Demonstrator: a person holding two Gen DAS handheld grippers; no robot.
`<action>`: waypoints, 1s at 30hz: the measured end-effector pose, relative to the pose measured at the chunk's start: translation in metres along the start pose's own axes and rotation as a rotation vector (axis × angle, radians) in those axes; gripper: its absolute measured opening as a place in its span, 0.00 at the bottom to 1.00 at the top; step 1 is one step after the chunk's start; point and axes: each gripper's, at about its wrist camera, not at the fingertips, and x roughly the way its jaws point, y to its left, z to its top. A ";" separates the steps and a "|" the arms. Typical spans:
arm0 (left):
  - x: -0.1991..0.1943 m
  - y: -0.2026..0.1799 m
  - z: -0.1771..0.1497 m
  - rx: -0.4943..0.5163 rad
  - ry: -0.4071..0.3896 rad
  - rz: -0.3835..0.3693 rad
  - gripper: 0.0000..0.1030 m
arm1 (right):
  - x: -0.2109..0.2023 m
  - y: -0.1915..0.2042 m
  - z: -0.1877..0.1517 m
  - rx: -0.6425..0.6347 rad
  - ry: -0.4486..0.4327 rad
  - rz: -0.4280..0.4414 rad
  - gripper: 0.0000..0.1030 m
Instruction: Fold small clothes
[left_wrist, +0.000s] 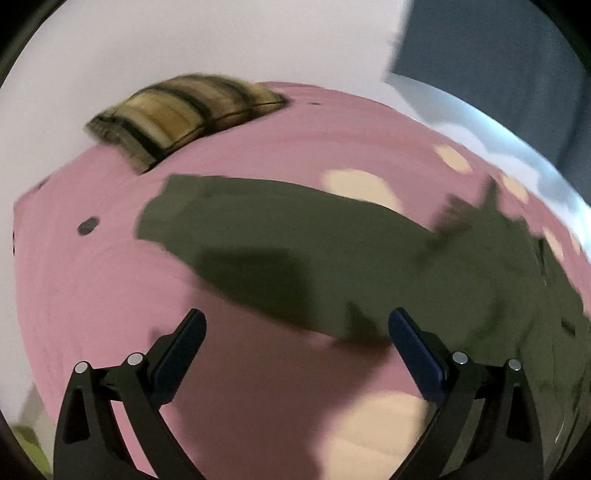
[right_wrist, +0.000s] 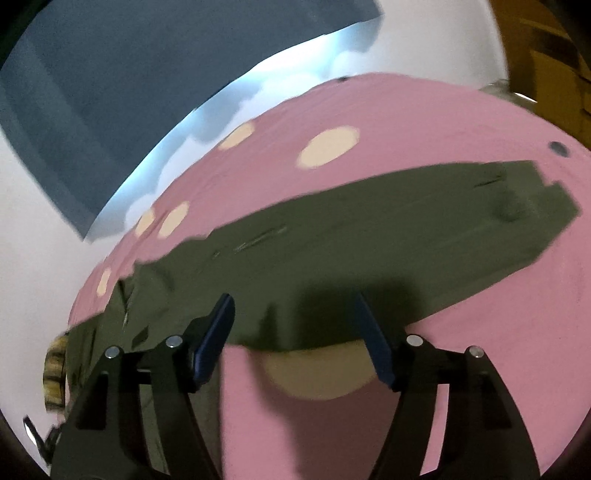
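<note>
- Blue-padded fingers (left_wrist: 181, 347) of the left gripper (left_wrist: 297, 332) sit nearest the lens, spread wide and holding nothing, hovering over the pink cloth (left_wrist: 110, 288) with cream dots that covers the work surface.
- Just ahead of that gripper lies the olive-green garment (left_wrist: 295, 243), spread long and mostly flat; it looks like small trousers or shorts, though blur keeps me from being sure. One narrow end points left, and the bulkier, creased part runs off to the right.
- Further back on the left, a folded tan-and-black striped item (left_wrist: 177, 114) rests at the cloth's edge, probably set aside as already done.
- Over on the right, the right gripper (right_wrist: 295, 325) is also wide apart and empty, poised right at the garment's near hem, with its left finger (right_wrist: 218, 328) over the fabric.
- Both tools flank the same near edge, which suggests a paired pinch to lift it and fold it over; no fold on this piece looks started yet.
</note>
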 end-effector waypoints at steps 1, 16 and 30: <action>0.004 0.015 0.005 -0.029 -0.002 0.000 0.96 | 0.003 0.008 -0.004 -0.015 0.013 0.008 0.66; 0.083 0.153 0.055 -0.521 0.124 -0.450 0.96 | 0.029 0.094 -0.044 -0.145 0.088 0.086 0.69; 0.064 0.121 0.061 -0.375 0.040 -0.184 0.27 | 0.041 0.091 -0.056 -0.115 0.109 0.077 0.69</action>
